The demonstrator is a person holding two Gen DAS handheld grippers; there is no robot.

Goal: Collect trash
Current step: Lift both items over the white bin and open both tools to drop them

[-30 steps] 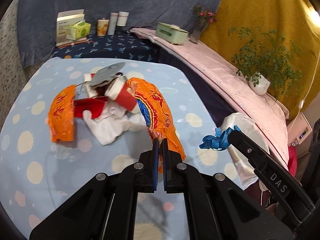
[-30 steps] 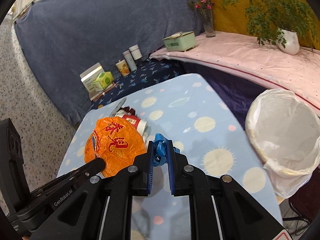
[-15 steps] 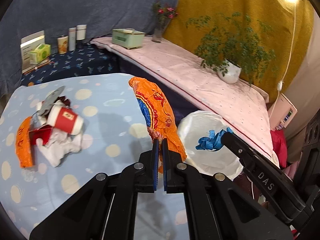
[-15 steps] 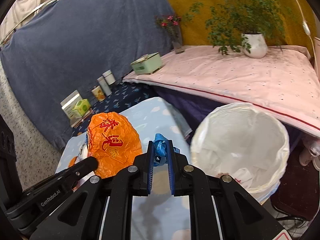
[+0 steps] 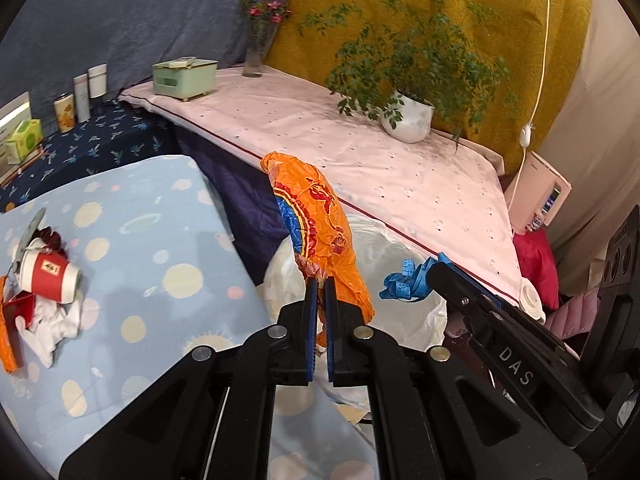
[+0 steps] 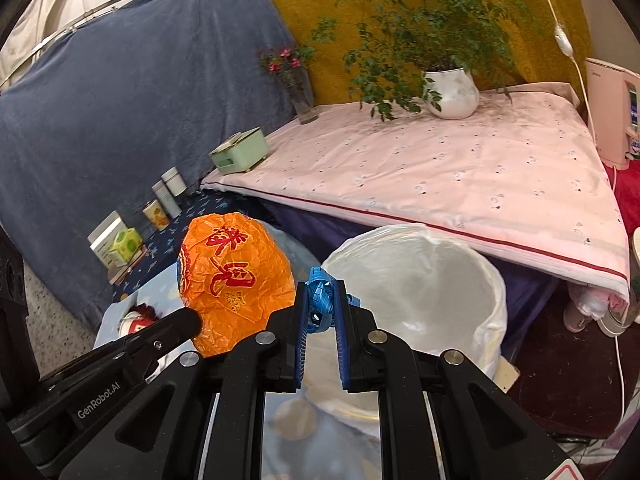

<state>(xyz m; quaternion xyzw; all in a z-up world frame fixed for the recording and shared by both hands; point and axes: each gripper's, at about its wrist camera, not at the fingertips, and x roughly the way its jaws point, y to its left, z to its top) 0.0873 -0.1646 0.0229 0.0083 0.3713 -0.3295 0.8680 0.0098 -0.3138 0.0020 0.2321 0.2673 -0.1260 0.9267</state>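
Left gripper [image 5: 319,280] is clamped tight on the pinched end of an orange bag [image 5: 316,216], which stands up from the tips toward twelve o'clock and droops past them on the right. Right gripper [image 6: 321,294] is pressed onto a crumpled blue strip [image 6: 320,300], its jaws a little apart with the wad filling the gap. From the right wrist, the white-lined bin [image 6: 460,280] sits just beyond the tips at about one o'clock, mouth up; something pale lies at its bottom, though I cannot make out what. The orange bag [image 6: 236,276] bulges at ten o'clock from the strip. From the left wrist, the strip [image 5: 404,280] hangs over the bin [image 5: 384,248] at three o'clock from the bag. On the spotted blue table [image 5: 160,240], at nine o'clock, a red cup [image 5: 48,272] lies tipped on white tissue [image 5: 56,324].
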